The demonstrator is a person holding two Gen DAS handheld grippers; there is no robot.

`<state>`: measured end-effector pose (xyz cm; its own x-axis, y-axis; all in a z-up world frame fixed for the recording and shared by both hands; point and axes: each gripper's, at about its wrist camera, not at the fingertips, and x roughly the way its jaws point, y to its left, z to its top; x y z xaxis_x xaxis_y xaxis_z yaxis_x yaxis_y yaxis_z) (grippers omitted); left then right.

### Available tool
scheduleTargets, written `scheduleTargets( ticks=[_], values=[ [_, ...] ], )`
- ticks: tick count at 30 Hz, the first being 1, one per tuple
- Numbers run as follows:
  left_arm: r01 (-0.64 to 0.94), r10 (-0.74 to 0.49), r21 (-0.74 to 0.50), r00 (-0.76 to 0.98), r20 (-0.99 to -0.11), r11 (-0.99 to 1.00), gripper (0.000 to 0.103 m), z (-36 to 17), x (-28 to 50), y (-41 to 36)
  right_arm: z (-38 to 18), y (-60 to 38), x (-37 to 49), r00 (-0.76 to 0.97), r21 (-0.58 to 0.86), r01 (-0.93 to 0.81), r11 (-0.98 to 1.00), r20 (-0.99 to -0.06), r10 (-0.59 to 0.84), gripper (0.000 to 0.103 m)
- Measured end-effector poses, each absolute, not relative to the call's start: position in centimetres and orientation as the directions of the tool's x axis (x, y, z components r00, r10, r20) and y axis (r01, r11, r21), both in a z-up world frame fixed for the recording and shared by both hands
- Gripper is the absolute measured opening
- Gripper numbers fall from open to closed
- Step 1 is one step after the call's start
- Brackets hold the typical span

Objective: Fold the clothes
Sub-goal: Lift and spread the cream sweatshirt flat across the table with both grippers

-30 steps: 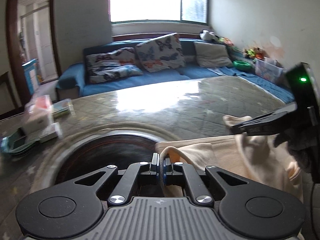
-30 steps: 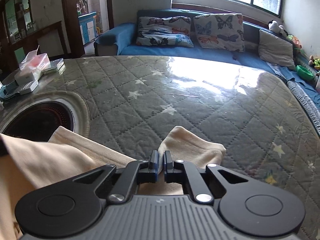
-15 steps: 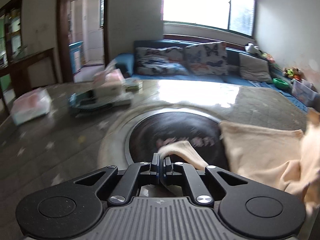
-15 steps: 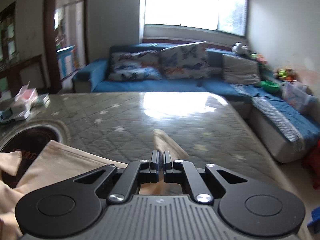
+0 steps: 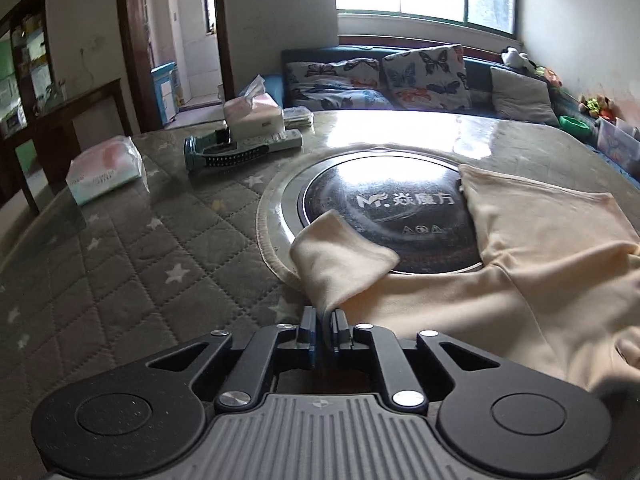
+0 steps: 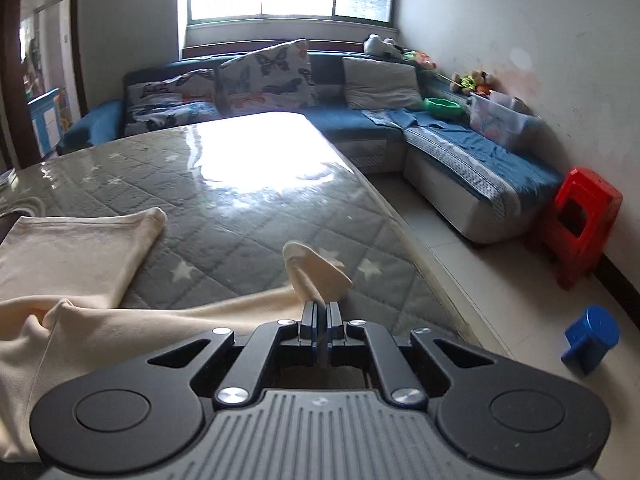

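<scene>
A cream garment [image 5: 540, 248] lies spread over the quilted grey table cover [image 5: 140, 260] and partly over the round black cooktop [image 5: 384, 216]. My left gripper [image 5: 324, 316] pinches one end of the garment at the near edge of the cooktop. Its jaws are opening a little, with the cloth still between the pads. In the right wrist view the same garment [image 6: 80, 248] stretches left across the table [image 6: 248, 216]. My right gripper [image 6: 321, 310] is shut on its other end, and a small flap sticks up past the fingertips.
A tissue box [image 5: 252, 114], a remote and brush [image 5: 236, 150] and a tissue pack [image 5: 105, 170] sit at the table's far left. The table edge runs close on the right. Beyond it stand a blue sofa [image 6: 360, 124], a red stool [image 6: 576, 220] and a blue stool [image 6: 592, 338].
Both grippers have swung apart, the left one leftward and the right one rightward, pulling the garment out between them. The left jaws now show a slightly wider gap around the cloth.
</scene>
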<state>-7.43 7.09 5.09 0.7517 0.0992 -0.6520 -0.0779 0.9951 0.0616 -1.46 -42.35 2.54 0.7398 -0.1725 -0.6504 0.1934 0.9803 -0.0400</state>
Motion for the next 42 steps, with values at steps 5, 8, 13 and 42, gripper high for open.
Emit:
scheduleTargets(
  ticks=[5,8,13,42],
  values=[
    [0.072,-0.021,0.055,0.778,-0.628,0.996,0.012,6.6,-9.3,4.1,3.0,-43.0,-2.3,0.75,-0.029,0.216,0.976,-0.635,-0.184,0.009],
    [0.196,-0.107,0.079,0.78,-0.617,0.977,0.019,6.7,-9.9,0.6,3.0,-42.7,-2.7,0.756,-0.016,0.204,0.979,-0.632,-0.168,0.011],
    [0.377,-0.268,0.053,0.743,-0.613,0.925,0.032,6.2,-9.8,-4.9,2.4,-41.8,-3.0,0.754,0.008,0.166,0.986,-0.646,-0.121,0.021],
    [0.56,-0.381,0.074,0.648,-0.659,0.825,0.011,3.4,-10.0,-9.6,2.6,-22.5,-8.1,0.497,-0.006,-0.659,0.752,-0.754,0.429,0.011]
  ],
)
